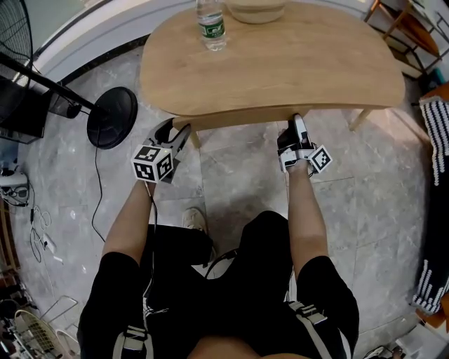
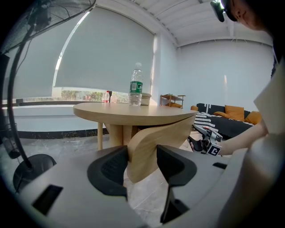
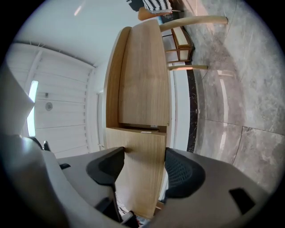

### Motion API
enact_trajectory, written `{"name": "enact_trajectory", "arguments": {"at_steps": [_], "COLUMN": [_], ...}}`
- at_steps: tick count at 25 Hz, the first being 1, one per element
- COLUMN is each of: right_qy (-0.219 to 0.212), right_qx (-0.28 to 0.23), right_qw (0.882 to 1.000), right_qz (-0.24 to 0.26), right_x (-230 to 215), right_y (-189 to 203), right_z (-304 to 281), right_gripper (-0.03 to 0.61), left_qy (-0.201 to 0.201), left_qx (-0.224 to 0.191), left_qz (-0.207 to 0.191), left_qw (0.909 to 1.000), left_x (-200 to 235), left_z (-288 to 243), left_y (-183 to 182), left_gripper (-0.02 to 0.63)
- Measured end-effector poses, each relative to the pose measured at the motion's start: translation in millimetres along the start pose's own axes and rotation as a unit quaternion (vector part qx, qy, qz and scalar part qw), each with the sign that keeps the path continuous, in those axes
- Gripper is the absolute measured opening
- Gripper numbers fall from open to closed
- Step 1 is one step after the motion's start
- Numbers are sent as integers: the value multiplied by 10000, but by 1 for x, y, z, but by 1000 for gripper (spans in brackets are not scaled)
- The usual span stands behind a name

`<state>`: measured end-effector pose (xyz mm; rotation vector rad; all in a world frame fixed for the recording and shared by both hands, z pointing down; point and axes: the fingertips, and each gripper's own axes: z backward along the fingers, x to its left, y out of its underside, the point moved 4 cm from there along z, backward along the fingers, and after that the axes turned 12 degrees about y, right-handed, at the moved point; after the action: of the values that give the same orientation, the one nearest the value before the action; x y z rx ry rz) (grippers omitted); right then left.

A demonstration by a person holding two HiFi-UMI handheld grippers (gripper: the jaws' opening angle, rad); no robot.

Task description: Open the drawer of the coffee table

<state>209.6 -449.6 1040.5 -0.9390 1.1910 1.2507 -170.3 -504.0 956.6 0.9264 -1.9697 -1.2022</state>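
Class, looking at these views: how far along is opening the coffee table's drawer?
Done: the left hand-held gripper and right hand-held gripper are at the drawer front. In hand: each clamps that wooden panel between its pads. Left: the pull; in the head view the panel sits tucked under the tabletop, not drawn out.

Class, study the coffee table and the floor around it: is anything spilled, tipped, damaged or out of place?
Nothing stands out. The water bottle stands upright on the coffee table near a bowl, with no spill. The left claw and right claw each clamp the drawer front.
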Motion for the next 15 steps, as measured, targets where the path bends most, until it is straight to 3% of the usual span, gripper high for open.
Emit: {"name": "enact_trajectory", "arguments": {"at_steps": [15], "right_qy": [-12], "right_qx": [326], "right_qw": [9995], "right_qz": [-52], "right_x": [18], "right_y": [21], "right_z": [79], "right_gripper": [298], "left_qy": [410], "left_qx": [465], "left_qz": [-90], "left_qw": [9980], "left_x": [-60], "left_z": [54], "left_y": [26], "left_gripper": [184]}}
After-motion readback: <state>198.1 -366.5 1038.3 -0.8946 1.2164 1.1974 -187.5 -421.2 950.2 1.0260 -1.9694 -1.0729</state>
